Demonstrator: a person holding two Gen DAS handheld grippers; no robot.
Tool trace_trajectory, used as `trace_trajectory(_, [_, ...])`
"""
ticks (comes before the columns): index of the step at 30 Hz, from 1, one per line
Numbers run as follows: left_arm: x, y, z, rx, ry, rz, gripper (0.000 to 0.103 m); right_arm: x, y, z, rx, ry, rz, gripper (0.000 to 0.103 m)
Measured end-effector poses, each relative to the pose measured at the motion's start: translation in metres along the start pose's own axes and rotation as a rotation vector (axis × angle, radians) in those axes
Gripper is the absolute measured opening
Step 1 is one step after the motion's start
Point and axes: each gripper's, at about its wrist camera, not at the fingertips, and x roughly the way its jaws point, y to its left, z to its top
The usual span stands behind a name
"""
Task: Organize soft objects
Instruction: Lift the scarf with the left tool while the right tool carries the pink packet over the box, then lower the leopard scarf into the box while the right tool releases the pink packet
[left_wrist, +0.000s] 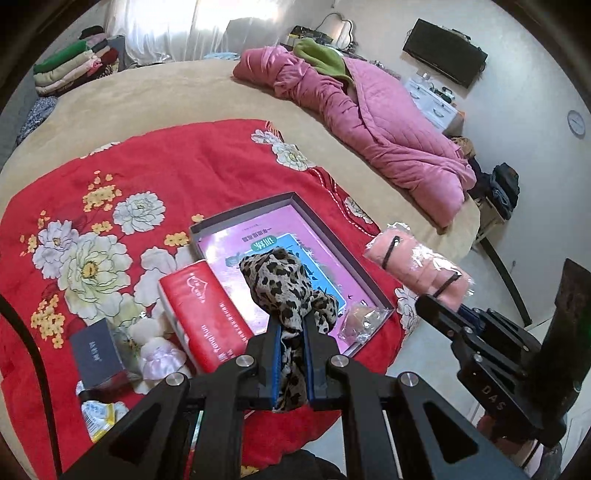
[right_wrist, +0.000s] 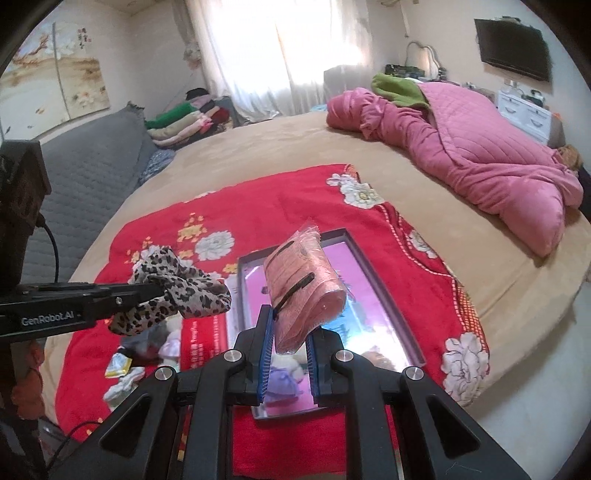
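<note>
We hold a leopard-print fabric scarf (left_wrist: 286, 291) clamped in the left tool (left_wrist: 291, 325) and a pink wrapped cloth bundle (right_wrist: 304, 291) in the right tool (right_wrist: 291, 328), both above the shallow grey-rimmed box (right_wrist: 384, 280) lengthwise ahead.

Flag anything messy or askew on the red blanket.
Nothing spilled or damaged. Left of the open box, a red tissue pack, dark card box, small plush doll and crumpled wrappers lie jumbled at odd angles. The leopard cloth and pink bagged cloth are held in the grippers.
</note>
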Motion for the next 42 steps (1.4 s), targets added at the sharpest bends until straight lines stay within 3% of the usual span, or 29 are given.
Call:
trace_trajectory(10, [0.041, -0.015, 0.003, 0.025, 0.056, 0.023, 0.010, 0.012, -0.025, 0.004, 0.031, 0.014, -0.022, 0.016])
trace_trajectory(27, [0.104, -0.027, -0.005, 0.039, 0.158, -0.009, 0.010, 0.047, -0.049, 0.001, 0.059, 0.074, -0.027, 0.017])
trace_trajectory(42, [0.142, -0.024, -0.020, 0.054, 0.242, -0.008, 0.010, 0.111, -0.060, -0.014, 0.064, 0.201, -0.035, 0.017])
